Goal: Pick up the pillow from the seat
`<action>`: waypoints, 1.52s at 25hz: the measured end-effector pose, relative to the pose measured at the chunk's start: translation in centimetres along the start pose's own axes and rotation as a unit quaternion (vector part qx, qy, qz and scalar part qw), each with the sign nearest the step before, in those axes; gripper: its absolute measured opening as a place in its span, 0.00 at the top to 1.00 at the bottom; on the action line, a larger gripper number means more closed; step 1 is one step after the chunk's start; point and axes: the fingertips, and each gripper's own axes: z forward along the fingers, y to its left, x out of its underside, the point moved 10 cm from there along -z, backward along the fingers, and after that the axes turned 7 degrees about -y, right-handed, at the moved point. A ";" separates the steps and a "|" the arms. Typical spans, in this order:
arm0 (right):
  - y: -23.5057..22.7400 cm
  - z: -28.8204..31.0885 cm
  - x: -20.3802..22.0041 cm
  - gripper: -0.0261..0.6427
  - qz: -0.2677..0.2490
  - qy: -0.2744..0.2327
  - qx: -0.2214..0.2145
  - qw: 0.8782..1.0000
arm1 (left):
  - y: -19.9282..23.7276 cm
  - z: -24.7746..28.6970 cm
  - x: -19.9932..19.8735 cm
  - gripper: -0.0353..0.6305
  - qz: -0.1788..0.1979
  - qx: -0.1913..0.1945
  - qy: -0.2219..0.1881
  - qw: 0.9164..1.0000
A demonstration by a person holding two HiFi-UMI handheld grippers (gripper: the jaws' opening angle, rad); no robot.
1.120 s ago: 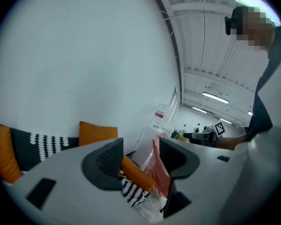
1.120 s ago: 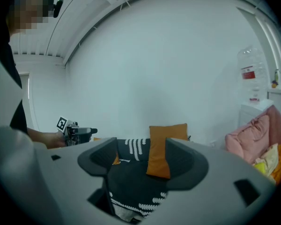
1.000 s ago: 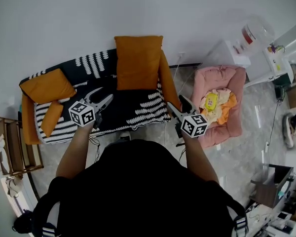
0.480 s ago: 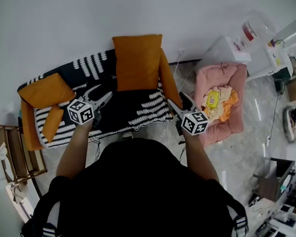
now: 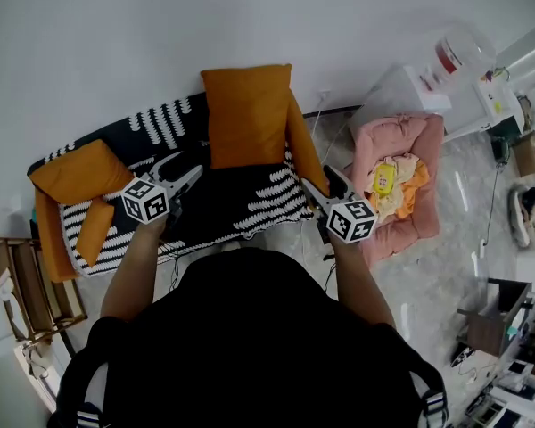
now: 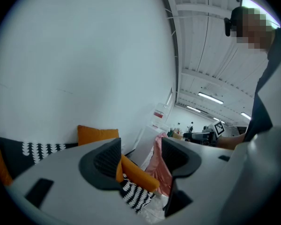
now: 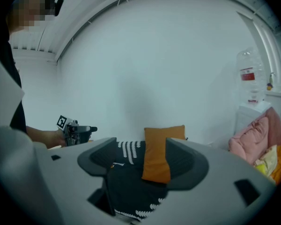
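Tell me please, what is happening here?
A person holds a gripper in each hand, pointed toward the patterned seat. Both the left gripper, whose jaws have just been opening, and the right gripper are open and empty. The upright orange pillow at the back of the seat is not yet touched.

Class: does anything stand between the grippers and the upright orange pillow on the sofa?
Nothing visible does. Only patterned seat separates the pillow from the right gripper and the left gripper, whose empty jaws have just been opening.
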 end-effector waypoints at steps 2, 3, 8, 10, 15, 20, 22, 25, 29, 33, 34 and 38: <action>0.2 0.4 -0.1 0.47 -0.002 0.001 0.001 1.000 | 0.5 0.0 -0.3 0.53 0.001 0.002 -0.001 1.000; 0.4 0.5 -0.1 0.47 -0.002 0.001 0.002 1.000 | 0.7 0.0 -0.4 0.53 0.001 0.003 -0.001 1.000; 1.0 1.2 -0.2 0.47 -0.004 0.001 0.007 1.000 | 1.6 -0.2 -0.8 0.53 0.003 0.008 0.001 1.000; 1.3 1.5 -0.3 0.47 -0.005 0.000 0.007 1.000 | 2.1 -0.3 -1.0 0.53 0.003 0.007 0.000 1.000; 2.1 2.2 -0.5 0.47 -0.009 -0.002 0.007 1.000 | 3.0 -0.9 -1.5 0.53 0.005 0.008 -0.003 1.000; 2.6 2.9 -0.7 0.47 -0.013 -0.001 0.006 1.000 | 3.8 -1.3 -1.8 0.53 0.005 0.009 -0.005 1.000; 2.8 3.1 -0.9 0.47 -0.015 -0.001 0.006 1.000 | 4.1 -1.5 -1.9 0.53 0.005 0.009 -0.005 1.000; 3.2 3.3 -1.1 0.47 -0.018 -0.002 0.005 1.000 | 4.4 -1.8 -2.1 0.53 0.006 0.009 -0.004 1.000; 3.7 3.6 -0.8 0.47 -0.018 0.001 0.004 1.000 | 4.7 -2.1 -2.0 0.53 0.004 0.010 -0.004 1.000; 4.2 3.9 -0.7 0.47 -0.019 0.003 0.001 1.000 | 4.9 -2.3 -2.3 0.53 0.006 0.012 -0.004 1.000; 4.3 3.8 -0.7 0.47 -0.020 0.003 0.000 1.000 | 4.8 -2.4 -2.3 0.53 0.006 0.013 -0.004 1.000; 4.9 3.7 -0.6 0.47 -0.021 0.004 -0.002 1.000 | 4.7 -2.9 -2.3 0.53 0.007 0.013 -0.003 1.000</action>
